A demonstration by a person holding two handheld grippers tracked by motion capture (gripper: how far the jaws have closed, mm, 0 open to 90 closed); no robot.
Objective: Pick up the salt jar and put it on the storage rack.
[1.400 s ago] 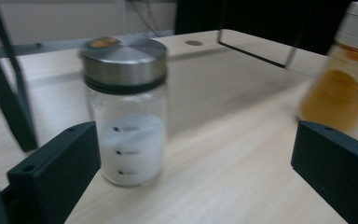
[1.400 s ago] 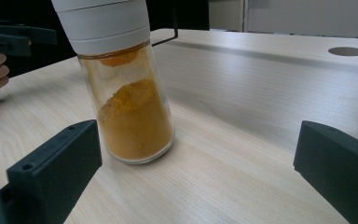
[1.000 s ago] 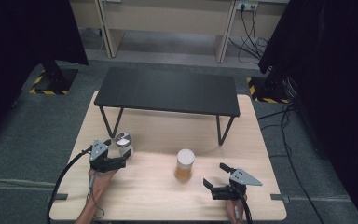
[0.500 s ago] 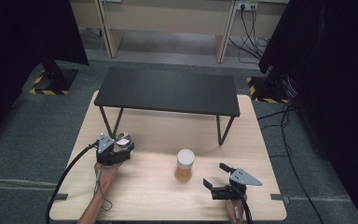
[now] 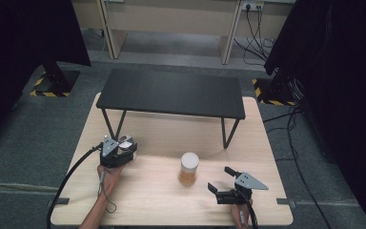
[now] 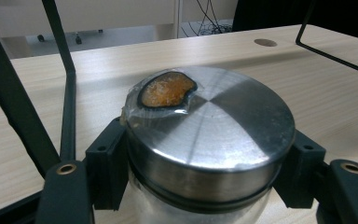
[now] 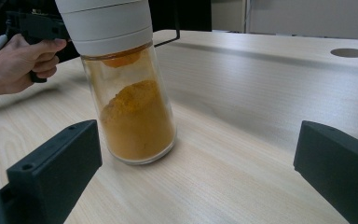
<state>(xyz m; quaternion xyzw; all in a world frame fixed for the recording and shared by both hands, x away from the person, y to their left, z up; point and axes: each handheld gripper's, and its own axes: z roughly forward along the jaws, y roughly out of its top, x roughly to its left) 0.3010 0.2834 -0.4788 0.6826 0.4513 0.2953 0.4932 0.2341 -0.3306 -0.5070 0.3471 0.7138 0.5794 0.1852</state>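
A glass jar with a shiny metal lid (image 6: 209, 126) stands on the wooden table (image 5: 162, 200) at the left, by the leg of the black rack. My left gripper (image 5: 125, 146) is shut on it; its jaws have just been closing and both pads (image 6: 107, 163) press on the jar under the lid. A smear of orange stuff under clear film lies on the lid. A taller jar of orange powder with a white cap (image 5: 188, 169) stands mid-table. My right gripper (image 5: 220, 179) is open, a little right of that jar (image 7: 130, 102) and apart from it.
A low black rack on thin legs (image 5: 171, 93) spans the far half of the table; one leg (image 6: 67, 93) stands just behind the metal-lidded jar. A round hole (image 7: 349, 52) is cut in the tabletop. Cables trail from both grippers off the near edge.
My left gripper has slid a little forward around the metal-lidded jar and closed its jaws on it. The right gripper and the powder jar have kept still.
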